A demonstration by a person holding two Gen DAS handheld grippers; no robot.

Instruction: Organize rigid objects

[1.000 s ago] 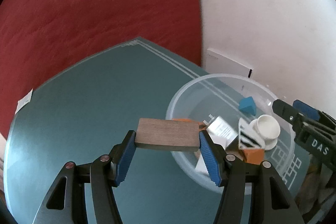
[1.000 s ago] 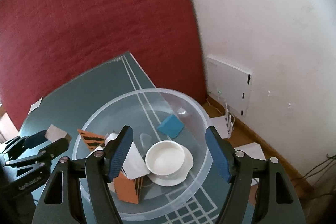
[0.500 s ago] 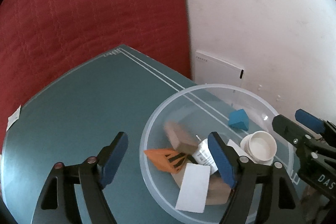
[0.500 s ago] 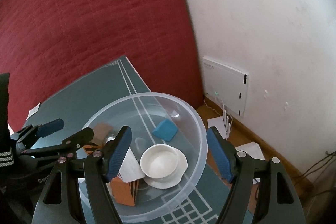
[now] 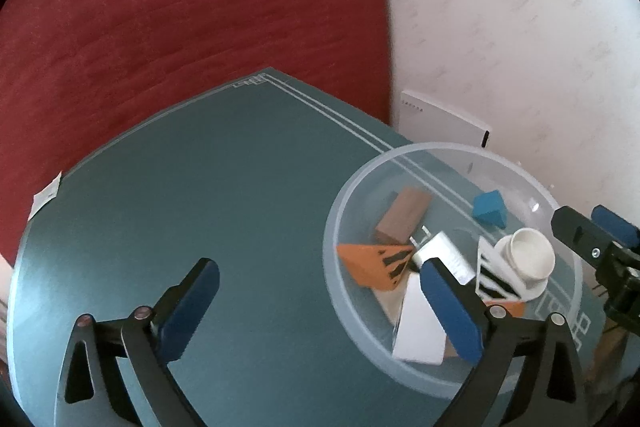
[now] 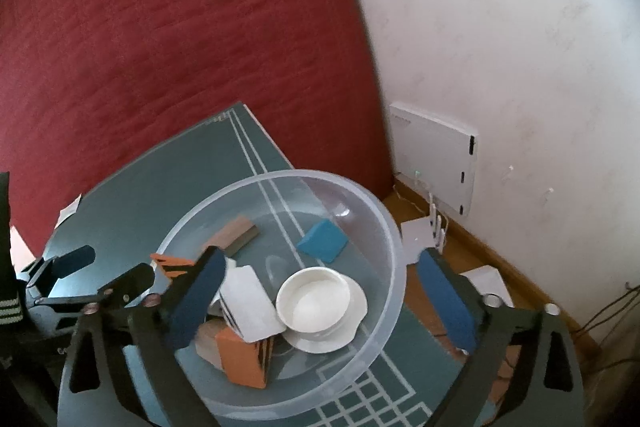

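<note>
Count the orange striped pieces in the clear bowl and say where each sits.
2 in view. One orange wedge lies at the bowl's left side beside the brown block. Another orange piece sits at the near edge, under the white card. More may be hidden.

A red quilted cover (image 6: 168, 39) hangs behind the teal table (image 5: 200, 195), with a white wall (image 6: 520, 27) and a flat white box (image 6: 434, 155) at its foot.

The bowl (image 5: 400, 163) stands on the table (image 5: 208, 187) at right of the left wrist frame. In it, the block (image 5: 404, 215) lies upper left, the wedge (image 5: 489, 207) upper right, the cup (image 5: 530, 253) at right on a saucer (image 6: 352, 323).
</note>
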